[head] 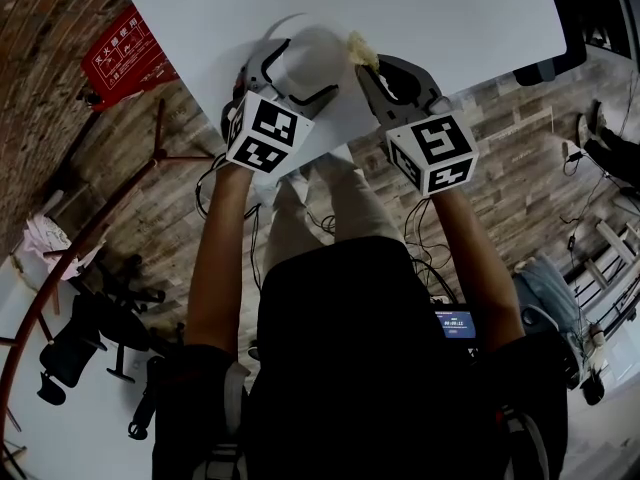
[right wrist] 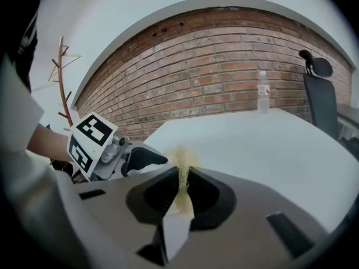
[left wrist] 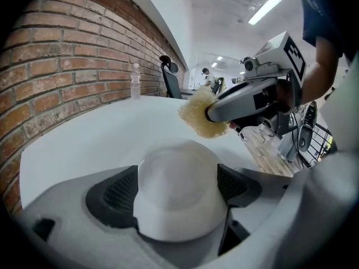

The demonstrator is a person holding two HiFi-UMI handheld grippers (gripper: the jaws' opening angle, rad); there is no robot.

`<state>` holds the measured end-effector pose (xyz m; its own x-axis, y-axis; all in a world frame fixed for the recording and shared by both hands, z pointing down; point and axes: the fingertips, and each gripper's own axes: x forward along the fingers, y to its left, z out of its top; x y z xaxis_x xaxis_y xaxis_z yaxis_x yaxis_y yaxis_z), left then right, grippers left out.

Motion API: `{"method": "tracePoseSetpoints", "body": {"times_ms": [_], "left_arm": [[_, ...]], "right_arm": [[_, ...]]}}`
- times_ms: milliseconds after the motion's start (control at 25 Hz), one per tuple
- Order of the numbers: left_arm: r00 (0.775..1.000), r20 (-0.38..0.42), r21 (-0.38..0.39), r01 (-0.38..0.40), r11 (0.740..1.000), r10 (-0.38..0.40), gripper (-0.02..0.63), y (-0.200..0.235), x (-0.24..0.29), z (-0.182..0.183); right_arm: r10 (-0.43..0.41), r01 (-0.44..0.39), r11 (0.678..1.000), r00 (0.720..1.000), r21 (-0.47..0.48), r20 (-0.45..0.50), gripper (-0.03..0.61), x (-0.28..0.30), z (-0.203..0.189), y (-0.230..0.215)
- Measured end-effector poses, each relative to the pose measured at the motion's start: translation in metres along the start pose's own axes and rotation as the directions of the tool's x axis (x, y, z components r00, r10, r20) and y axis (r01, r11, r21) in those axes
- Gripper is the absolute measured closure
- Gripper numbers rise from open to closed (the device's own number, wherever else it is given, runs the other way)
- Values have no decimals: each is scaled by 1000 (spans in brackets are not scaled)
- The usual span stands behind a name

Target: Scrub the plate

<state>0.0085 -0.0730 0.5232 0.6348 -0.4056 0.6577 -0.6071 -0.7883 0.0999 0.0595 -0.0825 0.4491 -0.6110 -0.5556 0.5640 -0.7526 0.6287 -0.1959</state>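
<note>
Left claw [left wrist: 178, 202] is pinching the white plate [left wrist: 179, 184] by its sides, dome side up, over the near edge of the white bench [head: 460, 18]. Right claw [right wrist: 180, 199] is pressed tight on a yellow sponge [right wrist: 183, 170]. The sponge sits just beside the plate's right rim; I can't tell if they touch. A bottle [right wrist: 262, 91] stands at the bench's far end by the brick wall [right wrist: 213, 72].

In left gripper [head: 298, 76], plate [left wrist: 179, 195]; sponge [left wrist: 199, 114] at its right, perhaps touching; table [left wrist: 84, 144] beneath.
</note>
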Motion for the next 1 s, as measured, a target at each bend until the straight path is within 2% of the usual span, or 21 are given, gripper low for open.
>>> {"method": "tracePoseSetpoints", "body": {"times_ms": [160, 360, 600, 880, 1000], "left_arm": [[1000, -1, 1, -2, 1000, 2, 193, 0, 0, 1], [1000, 1, 2, -2, 1000, 2, 193, -1, -1, 3], [1000, 4, 5, -4, 1000, 4, 193, -2, 0, 5], [1000, 4, 6, -4, 1000, 4, 193, -3, -1, 6], [1000, 6, 7, -4, 1000, 4, 193, -4, -1, 7]], "right_arm": [[2, -7, 985, 1000, -175, -28, 525, 11, 13, -3], [41, -66, 935, 996, -349, -77, 525, 24, 23, -5], [79, -141, 881, 985, -451, -153, 525, 36, 15, -1], [62, -183, 778, 974, -600, -216, 525, 46, 4, 1], [49, -192, 751, 970, -632, -237, 525, 48, -5, -1]]}}
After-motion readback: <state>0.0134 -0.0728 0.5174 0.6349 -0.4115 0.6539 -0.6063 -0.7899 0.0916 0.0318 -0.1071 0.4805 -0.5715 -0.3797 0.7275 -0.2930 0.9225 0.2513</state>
